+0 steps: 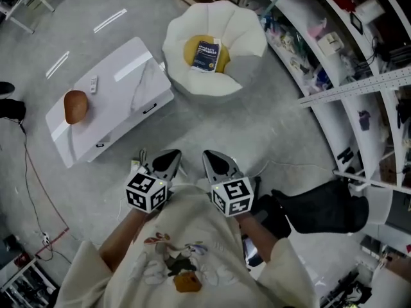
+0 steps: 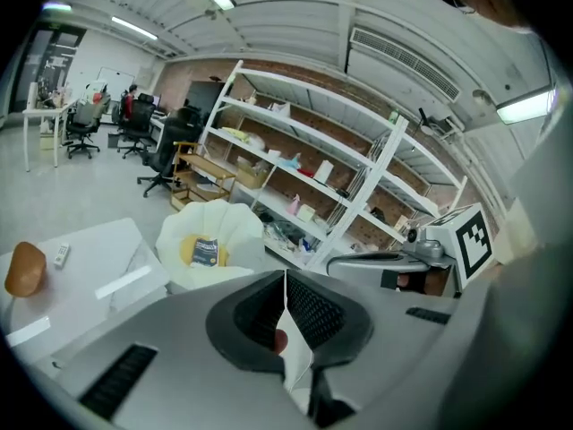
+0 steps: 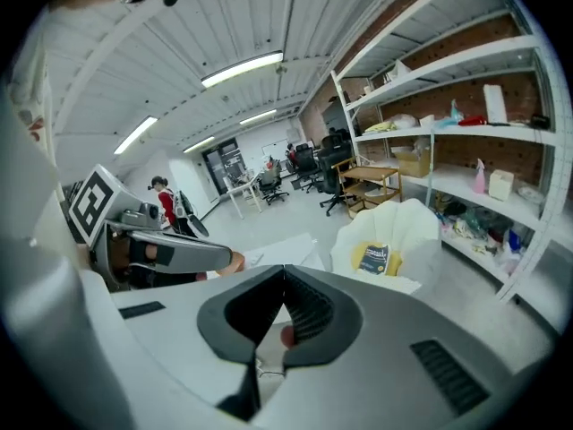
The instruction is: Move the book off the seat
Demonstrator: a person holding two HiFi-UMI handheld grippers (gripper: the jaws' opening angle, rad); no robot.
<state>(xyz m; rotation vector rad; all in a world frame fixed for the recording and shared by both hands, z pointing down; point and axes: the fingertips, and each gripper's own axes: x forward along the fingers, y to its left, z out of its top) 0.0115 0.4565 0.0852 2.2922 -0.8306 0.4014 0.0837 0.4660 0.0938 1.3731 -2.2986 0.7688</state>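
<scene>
While the person stands with both tools drawn in close to the chest, the grey floor (image 1: 257, 133) spreads out wide ahead of them. Along the right-hand side runs a long white shelving rack (image 1: 308, 50), its levels crowded with small odds and ends too small to name. To the front left sits a low white surface (image 1: 122, 101) with a glossy top, set at an angle to the person. Just beside its far right corner stands the seat (image 1: 241, 34), a round white thing with puffed, petal-shaped sides. Near the person's right foot a dark bulky thing (image 1: 327, 205) lies on the floor; what it is I cannot tell. Down in the hollow of the seat rests a yellow cushion (image 1: 192, 47).

The left gripper (image 1: 172, 154) and the right gripper (image 1: 209, 154) hover side by side over the floor, well apart from the seat, each pointing forward with its marker cube toward the person. From each gripper's own view the jaws are clenched tip to tip, with nothing caught between them.

The book (image 1: 207, 55), dark blue with a pale band and light lettering, lies flat on the cushion, cover up, still in the seat. On the surface's left end sits a rounded brown lump (image 1: 76, 106), and near it, apart, a small white remote (image 1: 94, 84).
</scene>
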